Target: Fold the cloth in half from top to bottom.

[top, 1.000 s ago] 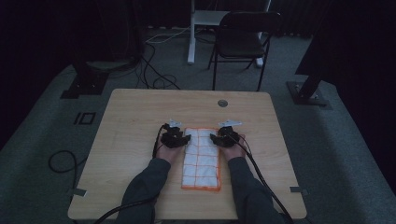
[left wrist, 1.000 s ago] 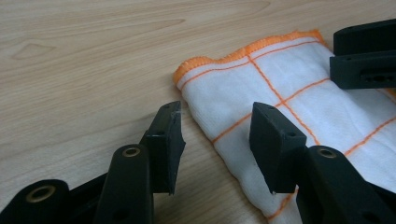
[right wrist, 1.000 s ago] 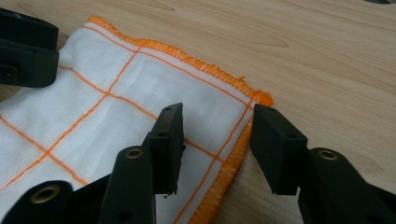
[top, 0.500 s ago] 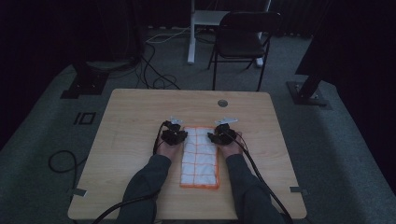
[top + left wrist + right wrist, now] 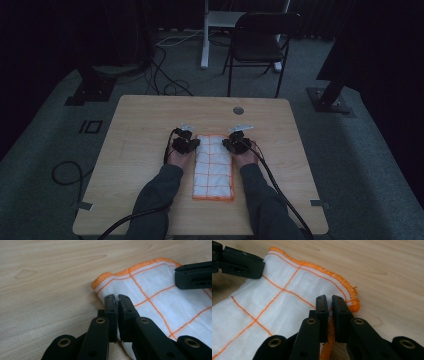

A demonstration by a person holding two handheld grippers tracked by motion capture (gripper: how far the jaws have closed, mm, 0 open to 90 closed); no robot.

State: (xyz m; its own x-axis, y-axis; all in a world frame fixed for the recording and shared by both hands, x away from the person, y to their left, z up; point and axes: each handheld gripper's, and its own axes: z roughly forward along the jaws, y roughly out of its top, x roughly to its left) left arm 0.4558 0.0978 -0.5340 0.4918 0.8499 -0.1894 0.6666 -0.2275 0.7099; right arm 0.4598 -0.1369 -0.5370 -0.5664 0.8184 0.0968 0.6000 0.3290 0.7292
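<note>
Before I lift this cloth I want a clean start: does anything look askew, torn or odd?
Nothing stands out. The white cloth with orange grid lies flat and square on the wooden table. The left hand-held gripper and the right hand-held gripper have just closed on its far corners.

- The worktop [image 5: 150,125] is a pale wood-grain rectangular tabletop with rounded corners, standing on a grey carpeted floor [image 5: 50,150].
- A small round grey cable port [image 5: 238,110] sits in it near the far edge, right of centre.
- A white folded cloth with an orange grid and orange stitched hem [image 5: 215,170] lies flat on the middle, its long side running near to far.
</note>
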